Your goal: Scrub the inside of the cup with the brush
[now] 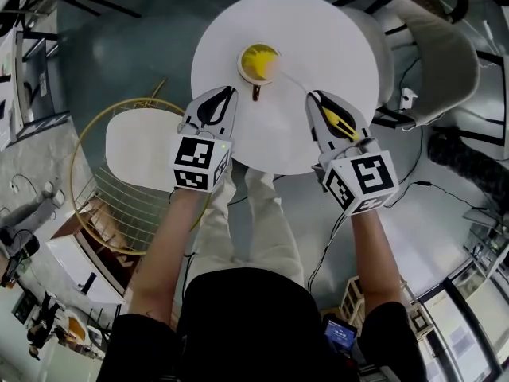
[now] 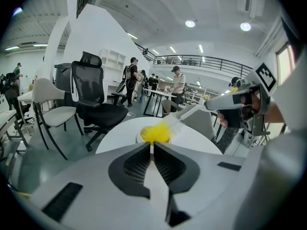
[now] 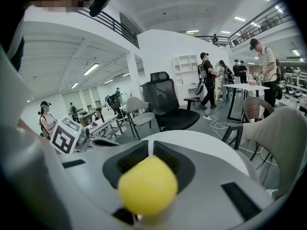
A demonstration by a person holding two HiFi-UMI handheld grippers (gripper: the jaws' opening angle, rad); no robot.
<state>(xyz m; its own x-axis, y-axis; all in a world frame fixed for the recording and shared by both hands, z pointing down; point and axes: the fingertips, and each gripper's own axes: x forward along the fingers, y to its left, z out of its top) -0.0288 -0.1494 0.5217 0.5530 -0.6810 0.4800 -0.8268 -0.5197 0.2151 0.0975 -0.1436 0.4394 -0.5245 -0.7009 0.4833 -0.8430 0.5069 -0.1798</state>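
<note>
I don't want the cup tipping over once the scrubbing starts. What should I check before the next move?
1. Grip of the right tool on the brush: ok, jaws shut on its handle.
2. Head of the brush inside the cup: ok, it sits in the cup's mouth.
3. Standing of the cup on the table: ok, upright and well in from the edge.
4. Steadying of the cup by the left tool: not ok, it is shut, empty and short of the cup.
5. Reach of the brush to the cup's bottom: cannot tell.
</note>
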